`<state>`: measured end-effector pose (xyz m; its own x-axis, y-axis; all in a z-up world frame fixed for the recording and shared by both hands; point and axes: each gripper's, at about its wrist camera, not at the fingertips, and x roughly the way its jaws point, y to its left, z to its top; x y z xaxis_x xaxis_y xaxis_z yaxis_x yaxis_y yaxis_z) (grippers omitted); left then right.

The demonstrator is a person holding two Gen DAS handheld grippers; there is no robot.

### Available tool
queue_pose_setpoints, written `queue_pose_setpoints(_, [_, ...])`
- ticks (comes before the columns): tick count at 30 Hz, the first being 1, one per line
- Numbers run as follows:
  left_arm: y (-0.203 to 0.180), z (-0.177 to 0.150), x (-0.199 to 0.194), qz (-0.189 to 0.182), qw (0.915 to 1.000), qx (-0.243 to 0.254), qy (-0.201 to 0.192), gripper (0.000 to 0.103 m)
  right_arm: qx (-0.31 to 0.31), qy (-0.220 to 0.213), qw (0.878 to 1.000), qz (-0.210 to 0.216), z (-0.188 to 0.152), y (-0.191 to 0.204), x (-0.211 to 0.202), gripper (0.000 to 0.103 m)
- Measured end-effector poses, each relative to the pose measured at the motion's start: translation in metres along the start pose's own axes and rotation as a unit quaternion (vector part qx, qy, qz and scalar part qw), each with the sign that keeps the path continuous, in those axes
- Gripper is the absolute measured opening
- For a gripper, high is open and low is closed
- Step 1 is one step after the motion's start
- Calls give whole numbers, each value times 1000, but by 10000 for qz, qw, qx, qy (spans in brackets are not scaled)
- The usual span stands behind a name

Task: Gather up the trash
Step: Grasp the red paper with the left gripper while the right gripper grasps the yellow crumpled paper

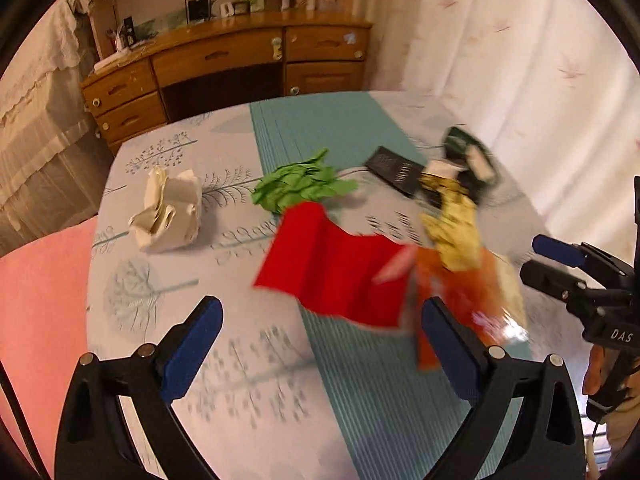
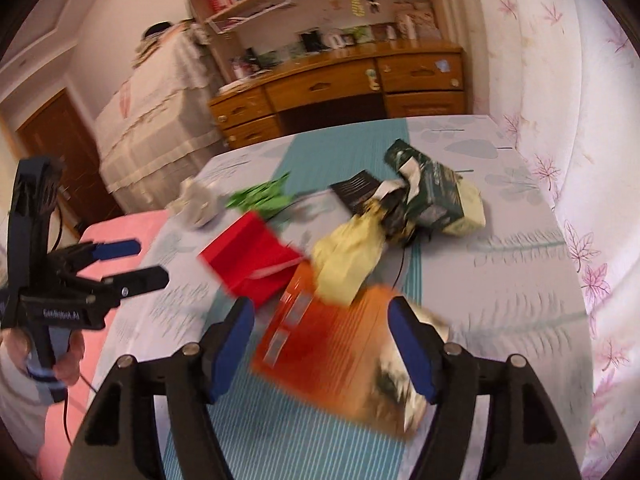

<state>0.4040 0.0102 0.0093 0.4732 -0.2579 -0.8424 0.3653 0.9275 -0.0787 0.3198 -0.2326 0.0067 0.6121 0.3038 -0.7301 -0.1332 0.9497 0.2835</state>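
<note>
Orange wrapper [image 2: 340, 360] lies on the table [image 2: 500, 320] under your right gripper [image 2: 322, 346], whose spread jaws frame it without pressing it. Your left gripper [image 1: 322, 350] hangs released, gripping nothing, with the red sheet [image 1: 332, 268] just ahead of its tips. Yellow paper [image 2: 348, 256] overlaps the wrapper's far end. Green scraps [image 1: 300, 188], a white wad [image 1: 168, 212] and a dark carton [image 2: 432, 192] lie farther off. The table's near-left edge meets a pink cushion [image 1: 40, 320]; the striped runner [image 2: 288, 440] near you is bare.
</note>
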Motion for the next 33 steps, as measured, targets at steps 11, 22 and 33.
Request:
queue_pose_setpoints(11, [11,29,78,-15,9983,-49,582,98,344,469,9982,-122,18,-18,75,70])
queue_pose_setpoints(22, [-6,16,98,-125,9971,23,752,17,121,202,9997,-53,9,-13,68,45])
queue_pose_setpoints(33, [-36,-12,0,-109,9997,226,9,13,18,-476,9985,281,-1,11,-18,41])
